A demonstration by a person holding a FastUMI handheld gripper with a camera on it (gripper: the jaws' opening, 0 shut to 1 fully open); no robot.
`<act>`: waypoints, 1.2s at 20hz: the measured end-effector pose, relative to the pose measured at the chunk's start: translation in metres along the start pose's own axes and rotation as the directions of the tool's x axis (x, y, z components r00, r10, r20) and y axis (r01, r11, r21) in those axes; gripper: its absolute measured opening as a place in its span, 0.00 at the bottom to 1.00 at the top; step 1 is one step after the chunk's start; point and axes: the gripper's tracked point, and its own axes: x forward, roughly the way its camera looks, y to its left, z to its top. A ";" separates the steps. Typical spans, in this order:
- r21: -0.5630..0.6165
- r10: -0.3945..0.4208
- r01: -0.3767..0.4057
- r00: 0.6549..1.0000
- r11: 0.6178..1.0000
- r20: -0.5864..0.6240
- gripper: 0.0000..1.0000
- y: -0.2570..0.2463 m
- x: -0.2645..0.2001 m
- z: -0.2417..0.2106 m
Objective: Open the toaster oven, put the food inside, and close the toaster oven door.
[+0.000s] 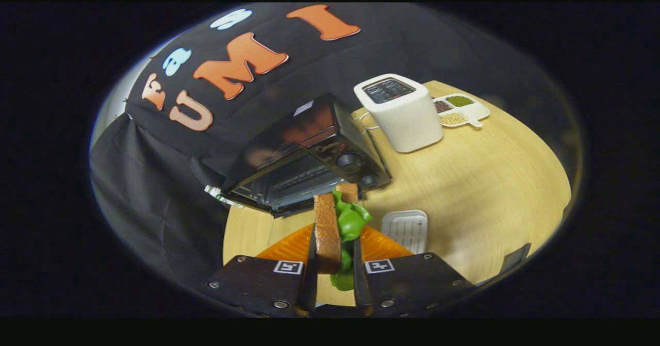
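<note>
Between the fingers, the gripper (pixel 334 263) clamps a sandwich (pixel 335 227) of bread and green lettuce above an orange tray (pixel 289 245). Just beyond stands the black toaster oven (pixel 304 155), apparently open. Farther back, a divided dish (pixel 461 110) holds beans beside a white appliance (pixel 402 111). Bare wooden table (pixel 490 181) spreads alongside.

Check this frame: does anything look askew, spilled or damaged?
Nothing spilled or damaged. The gripper is shut on the sandwich, held on edge, with green lettuce bulging out between the slices. The toaster oven beyond it has its door open.
</note>
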 end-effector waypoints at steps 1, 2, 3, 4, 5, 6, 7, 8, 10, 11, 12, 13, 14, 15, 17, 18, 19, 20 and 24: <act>-0.007 0.016 -0.016 1.000 1.000 -0.006 0.29 0.010 0.006 -0.001; -0.013 0.030 -0.030 0.999 0.999 -0.011 0.29 0.019 0.013 -0.001; -0.017 0.044 -0.045 0.999 0.999 -0.018 0.29 0.027 0.019 -0.003; -0.013 0.055 -0.056 0.998 0.998 -0.030 0.29 0.036 0.025 -0.006; -0.009 0.071 -0.071 0.997 0.997 -0.038 0.29 0.044 0.032 -0.007; -0.001 0.084 -0.084 0.996 0.996 -0.041 0.29 0.052 0.039 -0.006; 0.008 0.098 -0.098 0.994 0.995 -0.045 0.29 0.058 0.048 -0.006; 0.021 0.108 -0.107 0.993 0.994 -0.047 0.29 0.064 0.054 -0.008; 0.044 0.137 -0.136 0.990 0.990 -0.027 0.29 0.075 0.069 -0.005; 0.057 0.156 -0.155 0.988 0.986 -0.008 0.29 0.081 0.076 -0.002; 0.072 0.167 -0.167 0.986 0.983 0.004 0.29 0.085 0.082 0.001; 0.086 0.170 -0.170 0.985 0.982 0.008 0.29 0.087 0.090 0.001; 0.095 0.170 -0.170 0.985 0.981 0.009 0.29 0.088 0.096 0.001; 0.094 0.173 -0.174 0.985 0.980 0.018 0.29 0.090 0.103 0.002; 0.087 0.181 -0.185 0.982 0.979 0.045 0.29 0.095 0.118 0.006; 0.086 0.188 -0.193 0.980 0.977 0.064 0.29 0.097 0.123 0.006; 0.092 0.190 -0.197 0.978 0.976 0.083 0.29 0.100 0.128 0.007; 0.101 0.188 -0.198 0.977 0.975 0.097 0.29 0.100 0.136 0.006; 0.140 0.231 -0.247 0.965 0.959 0.122 0.29 0.113 0.156 0.001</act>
